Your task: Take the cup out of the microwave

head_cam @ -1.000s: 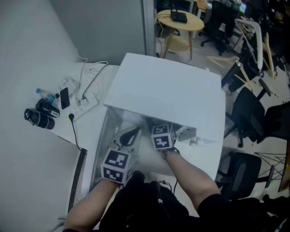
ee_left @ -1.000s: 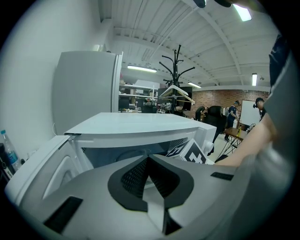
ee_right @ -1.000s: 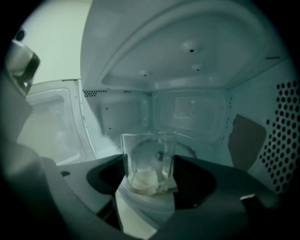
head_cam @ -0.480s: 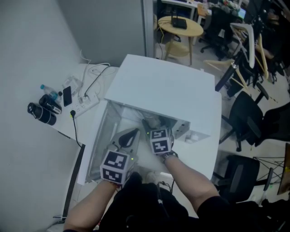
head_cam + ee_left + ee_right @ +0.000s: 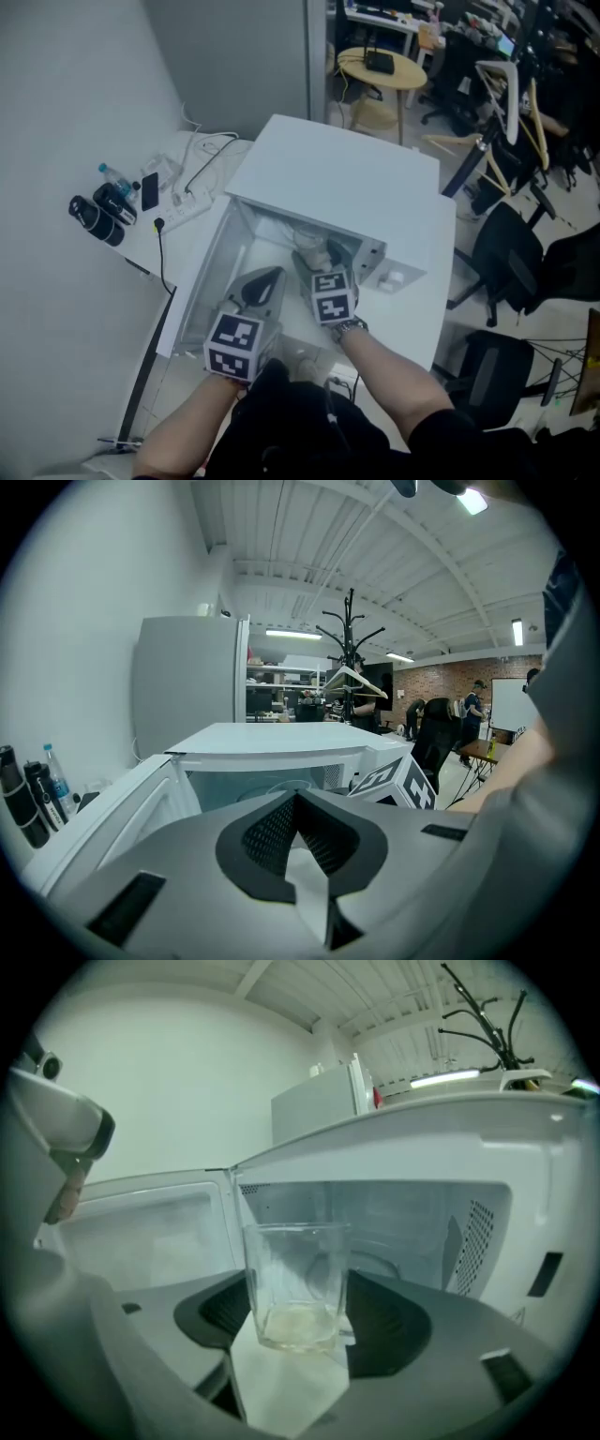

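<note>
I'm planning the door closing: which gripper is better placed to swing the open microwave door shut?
Left, probably. The left gripper is empty, jaws shut, beside the open microwave door; the right gripper is clamped on the glass cup.

Cup pulled out of microwave, both grippers drawn back.
The right gripper (image 5: 295, 1309), clamped on the cup (image 5: 296, 1283), has been withdrawn from the microwave (image 5: 347, 183) toward the person. Its tips were hidden under the top edge before and are now clear of it. The left gripper (image 5: 263, 282) has also been drawn back slightly.
</note>
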Motion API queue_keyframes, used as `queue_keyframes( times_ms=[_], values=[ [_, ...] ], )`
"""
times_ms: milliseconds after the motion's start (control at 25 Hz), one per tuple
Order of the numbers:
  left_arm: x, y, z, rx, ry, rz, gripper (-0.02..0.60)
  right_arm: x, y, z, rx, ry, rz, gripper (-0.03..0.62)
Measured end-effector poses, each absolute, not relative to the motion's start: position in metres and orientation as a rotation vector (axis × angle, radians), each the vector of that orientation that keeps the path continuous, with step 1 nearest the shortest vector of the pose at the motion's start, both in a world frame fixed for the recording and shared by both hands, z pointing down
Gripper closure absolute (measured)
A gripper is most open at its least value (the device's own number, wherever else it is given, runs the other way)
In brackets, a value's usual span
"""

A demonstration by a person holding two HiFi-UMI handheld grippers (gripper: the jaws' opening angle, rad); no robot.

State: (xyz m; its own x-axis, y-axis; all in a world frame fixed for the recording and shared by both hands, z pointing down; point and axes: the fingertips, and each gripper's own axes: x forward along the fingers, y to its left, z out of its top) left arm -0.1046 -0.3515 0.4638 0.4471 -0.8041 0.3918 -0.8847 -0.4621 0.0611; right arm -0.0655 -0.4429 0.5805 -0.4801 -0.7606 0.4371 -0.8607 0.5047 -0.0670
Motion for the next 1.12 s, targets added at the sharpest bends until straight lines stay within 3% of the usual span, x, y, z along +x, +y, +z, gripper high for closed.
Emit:
queue_keyframes(
  times_ms=[1120],
  values=[
    [-0.132, -0.247, 0.429, 2.569, -1.394, 0.349, 0.587, -0.067, -0.334, 0.498, 1.502, -2.444, 0.314, 0.258]
  ],
)
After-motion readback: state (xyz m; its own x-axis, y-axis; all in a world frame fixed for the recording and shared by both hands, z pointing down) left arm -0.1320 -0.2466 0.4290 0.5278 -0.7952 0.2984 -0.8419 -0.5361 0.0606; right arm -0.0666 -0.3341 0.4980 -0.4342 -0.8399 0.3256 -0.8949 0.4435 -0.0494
